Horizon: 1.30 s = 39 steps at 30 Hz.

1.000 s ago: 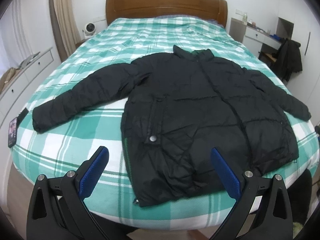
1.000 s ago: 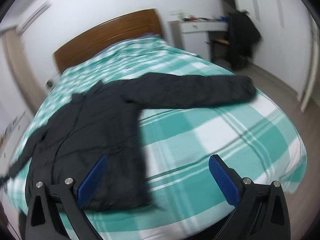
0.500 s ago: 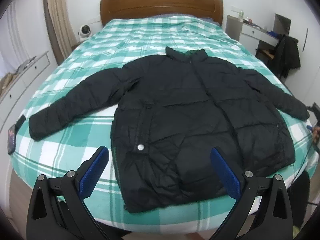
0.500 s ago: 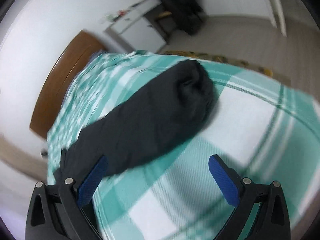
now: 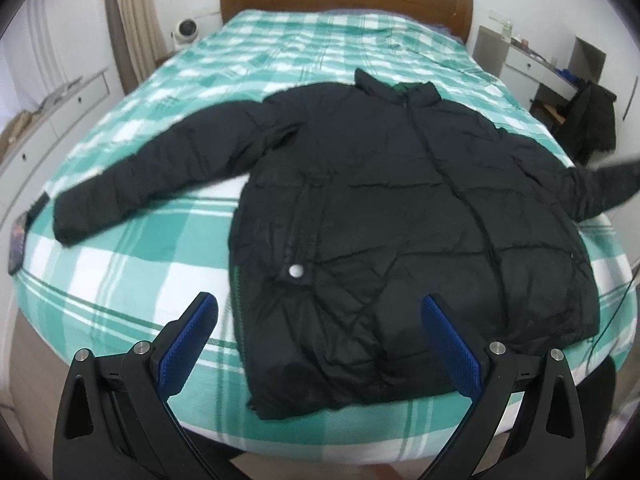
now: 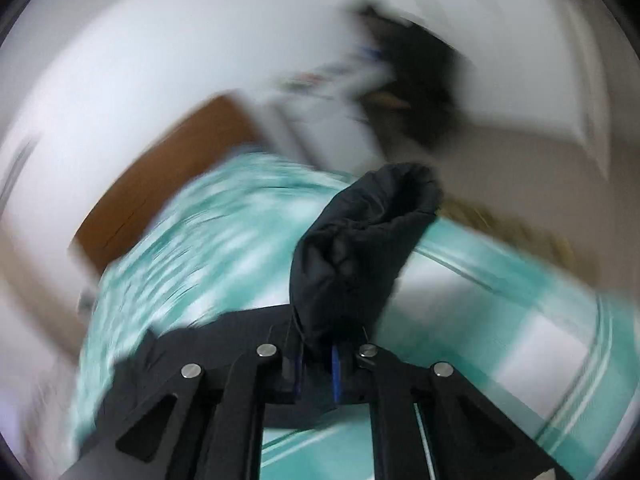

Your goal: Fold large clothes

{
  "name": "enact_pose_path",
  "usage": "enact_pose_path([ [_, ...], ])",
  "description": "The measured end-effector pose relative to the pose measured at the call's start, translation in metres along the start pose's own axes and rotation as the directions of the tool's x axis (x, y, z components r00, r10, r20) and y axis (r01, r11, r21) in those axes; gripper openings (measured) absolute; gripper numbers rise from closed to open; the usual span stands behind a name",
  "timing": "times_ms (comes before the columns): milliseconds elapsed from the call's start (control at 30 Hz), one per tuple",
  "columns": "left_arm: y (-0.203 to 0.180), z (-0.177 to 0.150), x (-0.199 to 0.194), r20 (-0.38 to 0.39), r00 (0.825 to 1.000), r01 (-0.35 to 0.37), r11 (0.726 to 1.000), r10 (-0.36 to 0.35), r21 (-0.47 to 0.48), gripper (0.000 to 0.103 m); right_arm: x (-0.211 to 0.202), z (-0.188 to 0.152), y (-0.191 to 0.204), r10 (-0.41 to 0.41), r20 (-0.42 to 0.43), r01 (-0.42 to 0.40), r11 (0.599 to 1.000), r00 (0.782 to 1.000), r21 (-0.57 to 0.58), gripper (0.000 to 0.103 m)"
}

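Green-checked bed (image 5: 132,276) carries a black puffer jacket (image 5: 400,240) spread flat, collar far. Left gripper (image 5: 316,344) hovers wide apart at the near hem. Right gripper (image 6: 316,364) has just closed, pinching the right sleeve cuff (image 6: 360,240).

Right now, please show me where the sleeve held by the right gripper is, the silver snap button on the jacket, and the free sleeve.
held sleeve (image 6: 360,240), right wrist view, middle of the raised cuff end.
snap button (image 5: 296,271), left wrist view, its round face.
free sleeve (image 5: 160,168), left wrist view, mid-length, flat on the bed.
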<state>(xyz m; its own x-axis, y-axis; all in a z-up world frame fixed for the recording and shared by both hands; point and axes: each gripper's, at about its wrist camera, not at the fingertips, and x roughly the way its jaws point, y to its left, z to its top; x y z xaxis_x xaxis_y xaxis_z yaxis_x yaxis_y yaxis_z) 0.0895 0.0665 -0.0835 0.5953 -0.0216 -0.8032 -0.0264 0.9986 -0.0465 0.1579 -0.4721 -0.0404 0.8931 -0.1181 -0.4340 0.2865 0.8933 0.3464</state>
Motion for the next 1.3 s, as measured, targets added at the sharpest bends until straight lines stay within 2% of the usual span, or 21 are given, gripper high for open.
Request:
enact_pose_path([
  [100, 0.001, 0.001, 0.001, -0.001, 0.999, 0.032, 0.999, -0.032, -0.034, 0.101, -0.015, -0.01, 0.095, 0.141, -0.025, -0.144, 0.967, 0.99, -0.21, 0.009],
  [200, 0.003, 0.001, -0.002, 0.014, 0.999, 0.043, 0.998, -0.043, -0.046, 0.101, -0.012, -0.048, 0.183, 0.25, -0.115, -0.275, 0.887, 0.961, -0.372, 0.009],
  [300, 0.007, -0.002, -0.002, 0.014, 1.0, 0.027, 0.999, -0.026, -0.041, 0.101, 0.003, -0.098, 0.236, 0.275, -0.196, -0.336, 0.82, 0.941, -0.464, 0.011],
  [367, 0.014, -0.004, 0.002, -0.001, 1.0, 0.014, 0.999, -0.014, -0.051, 0.101, 0.014, -0.132, 0.252, 0.277, -0.257, -0.37, 0.8, 0.926, -0.473, 0.013],
  [400, 0.016, -0.005, 0.003, -0.008, 1.0, 0.01, 0.998, -0.011, -0.057, 0.101, 0.022, -0.147, 0.257, 0.282, -0.292, -0.393, 0.793, 0.914, -0.465, 0.027],
  [433, 0.018, -0.005, 0.006, -0.019, 1.0, 0.008, 0.998, -0.009, -0.066, 0.101, 0.031, -0.163, 0.26, 0.289, -0.345, -0.426, 0.788, 0.893, -0.445, 0.058],
  [500, 0.021, -0.004, 0.011, -0.037, 0.999, 0.011, 0.997, -0.014, -0.081, 0.101, 0.043, -0.196, 0.26, 0.297, -0.455, -0.483, 0.791, 0.84, -0.376, 0.089],
  [600, 0.017, 0.002, 0.02, -0.06, 0.995, 0.067, 0.992, -0.074, -0.107, 0.101, 0.03, -0.221, 0.25, 0.307, -0.494, -0.507, 0.79, 0.814, -0.345, 0.089],
  [667, 0.009, 0.012, 0.026, -0.058, 0.976, 0.2, 0.97, -0.209, -0.139, 0.101, 0.004, -0.231, 0.238, 0.314, -0.472, -0.499, 0.798, 0.823, -0.339, 0.089],
  [700, 0.003, 0.019, 0.031, -0.055, 0.954, 0.283, 0.947, -0.294, -0.153, 0.101, -0.008, -0.232, 0.227, 0.312, -0.459, -0.487, 0.807, 0.832, -0.334, 0.089],
  [733, -0.006, 0.03, 0.039, -0.055, 0.921, 0.373, 0.913, -0.386, -0.167, 0.101, -0.022, -0.232, 0.212, 0.304, -0.447, -0.472, 0.817, 0.841, -0.331, 0.089],
  [833, -0.044, 0.067, 0.077, -0.098, 0.837, 0.521, 0.839, -0.538, -0.161, 0.101, -0.053, -0.233, 0.177, 0.277, -0.423, -0.424, 0.852, 0.863, -0.307, 0.089],
  [900, -0.074, 0.092, 0.11, -0.137, 0.825, 0.532, 0.835, -0.548, -0.14, 0.101, -0.066, -0.23, 0.152, 0.263, -0.41, -0.394, 0.877, 0.874, -0.277, 0.089],
  [967, -0.102, 0.11, 0.142, -0.189, 0.822, 0.522, 0.844, -0.537, -0.127, 0.101, -0.075, -0.226, 0.133, 0.252, -0.396, -0.367, 0.897, 0.883, -0.245, 0.089],
  [1000, -0.118, 0.116, 0.159, -0.221, 0.834, 0.492, 0.863, -0.505, -0.116, 0.097, -0.078, -0.225, 0.125, 0.247, -0.392, -0.356, 0.905, 0.886, -0.232, 0.089],
  [1033, -0.128, 0.12, 0.167, -0.235, 0.842, 0.473, 0.874, -0.485, -0.106, 0.068, -0.079, -0.223, 0.119, 0.242, -0.388, -0.346, 0.91, 0.889, -0.226, 0.089],
  [1100, -0.148, 0.127, 0.18, -0.275, 0.851, 0.444, 0.893, -0.447, -0.08, 0.022, -0.084, -0.223, 0.107, 0.223, -0.379, -0.321, 0.922, 0.898, -0.218, 0.089],
  [1133, -0.154, 0.136, 0.181, -0.273, 0.859, 0.43, 0.9, -0.433, -0.073, 0.012, -0.084, -0.222, 0.103, 0.215, -0.374, -0.31, 0.926, 0.902, -0.215, 0.089],
  [1167, -0.155, 0.143, 0.178, -0.265, 0.866, 0.423, 0.904, -0.425, -0.064, 0.011, -0.089, -0.223, 0.098, 0.208, -0.367, -0.299, 0.931, 0.907, -0.211, 0.089],
  [1233, -0.155, 0.175, 0.166, -0.198, 0.908, 0.374, 0.927, -0.369, -0.014, 0.009, -0.091, -0.216, 0.088, 0.202, -0.349, -0.284, 0.937, 0.915, -0.202, 0.089],
  [1300, -0.146, 0.198, 0.158, -0.137, 0.933, 0.338, 0.941, -0.333, 0.011, 0.009, -0.091, -0.209, 0.078, 0.198, -0.335, -0.273, 0.942, 0.921, -0.194, 0.089],
])
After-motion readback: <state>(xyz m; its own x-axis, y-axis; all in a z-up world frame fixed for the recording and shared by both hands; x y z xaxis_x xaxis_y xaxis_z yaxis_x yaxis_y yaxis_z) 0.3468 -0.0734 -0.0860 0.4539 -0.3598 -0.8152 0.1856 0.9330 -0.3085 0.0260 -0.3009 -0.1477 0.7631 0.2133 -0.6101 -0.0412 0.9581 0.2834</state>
